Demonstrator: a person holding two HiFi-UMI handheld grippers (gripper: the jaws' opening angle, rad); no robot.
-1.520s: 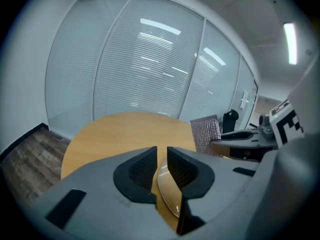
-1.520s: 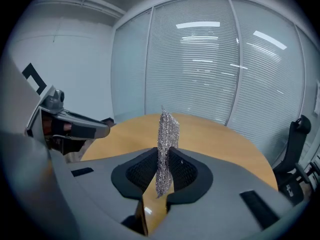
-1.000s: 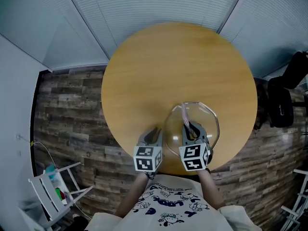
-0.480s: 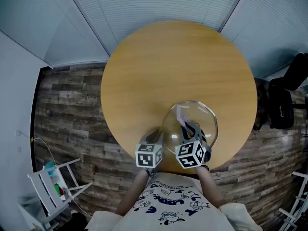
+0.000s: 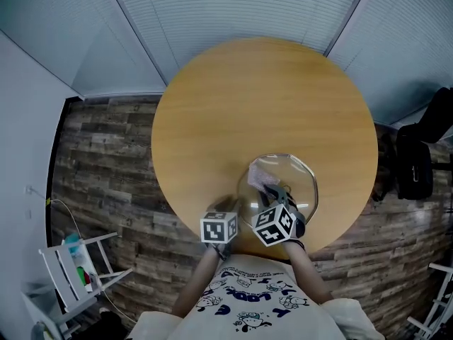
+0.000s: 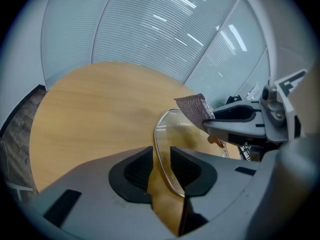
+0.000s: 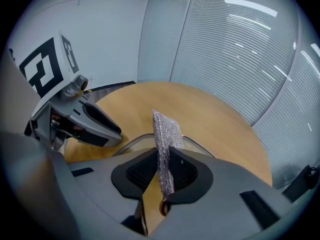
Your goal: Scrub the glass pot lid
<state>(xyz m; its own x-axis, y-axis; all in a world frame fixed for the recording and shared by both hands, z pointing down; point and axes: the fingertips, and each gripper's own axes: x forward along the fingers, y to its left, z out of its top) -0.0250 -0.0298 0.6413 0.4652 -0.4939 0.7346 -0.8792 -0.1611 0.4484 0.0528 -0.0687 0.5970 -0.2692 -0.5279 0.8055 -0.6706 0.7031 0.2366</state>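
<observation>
The glass pot lid [image 5: 294, 183] lies near the front edge of the round wooden table [image 5: 262, 98]. My left gripper [image 5: 228, 205] is shut on the lid's left rim; in the left gripper view the rim [image 6: 159, 149] runs between the pads of the left gripper [image 6: 161, 168]. My right gripper [image 5: 277, 192] sits over the lid, shut on a silver mesh scrubbing cloth [image 5: 262, 178]. In the right gripper view the cloth [image 7: 165, 134] stands up from the right gripper [image 7: 162, 173], with the lid's rim [image 7: 131, 140] behind it. The cloth [image 6: 196, 107] touches the glass.
Wood-plank floor [image 5: 106, 168] surrounds the table. A white rack [image 5: 78, 268] stands on the floor at the lower left and a black chair [image 5: 421, 154] at the right. Slatted blinds [image 5: 233, 6] line the far wall.
The right gripper has turned and swept the cloth leftward across the lid. The left gripper has kept its hold on the rim.
</observation>
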